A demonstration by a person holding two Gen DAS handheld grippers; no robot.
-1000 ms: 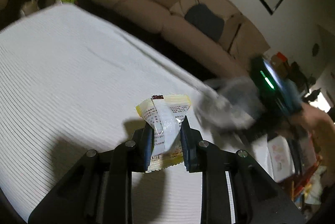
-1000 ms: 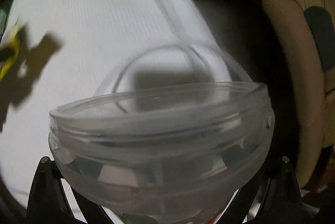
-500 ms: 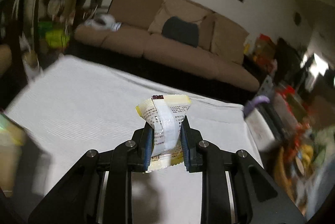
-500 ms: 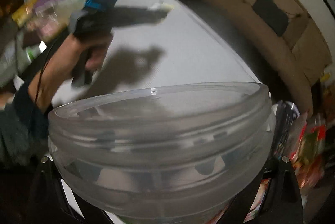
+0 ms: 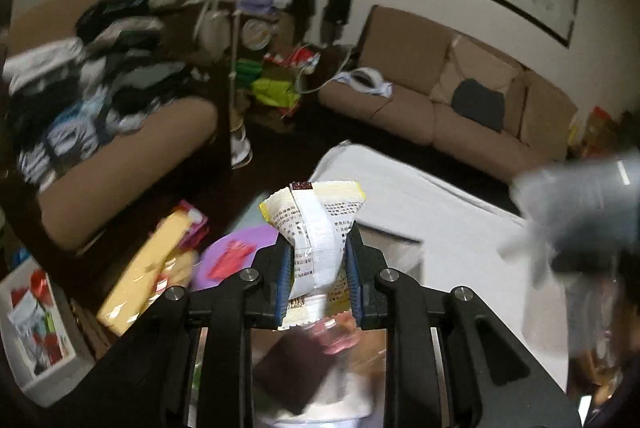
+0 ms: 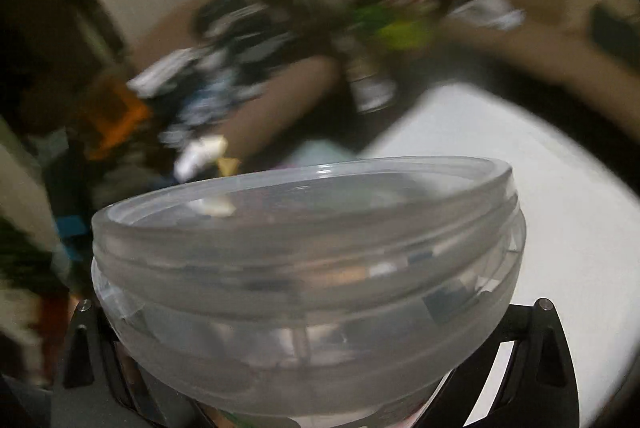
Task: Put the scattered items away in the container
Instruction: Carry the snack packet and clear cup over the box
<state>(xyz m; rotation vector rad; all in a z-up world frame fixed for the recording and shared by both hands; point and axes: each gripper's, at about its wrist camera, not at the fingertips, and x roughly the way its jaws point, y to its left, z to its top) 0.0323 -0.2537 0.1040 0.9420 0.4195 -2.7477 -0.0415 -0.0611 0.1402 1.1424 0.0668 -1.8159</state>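
My left gripper (image 5: 318,278) is shut on a white and yellow snack packet (image 5: 316,228) with printed text, held upright in the air beyond the table's left edge. My right gripper holds a clear plastic jar (image 6: 308,268) by its body; the jar's open mouth fills the right wrist view and hides the fingertips. The jar and right gripper show as a blurred grey shape (image 5: 580,212) at the right of the left wrist view. The packet shows small and blurred in the right wrist view (image 6: 202,152).
A white-covered table (image 5: 420,196) lies ahead right. A brown sofa (image 5: 452,88) stands behind it. Boxes and packets, one yellow (image 5: 148,268), and a purple lid (image 5: 236,256) lie on the floor at left. An armchair piled with clothes (image 5: 112,116) is at left.
Both grippers have swung left, away from the table toward the cluttered left side of the room. The packet and the jar stay gripped. The views are motion blurred.
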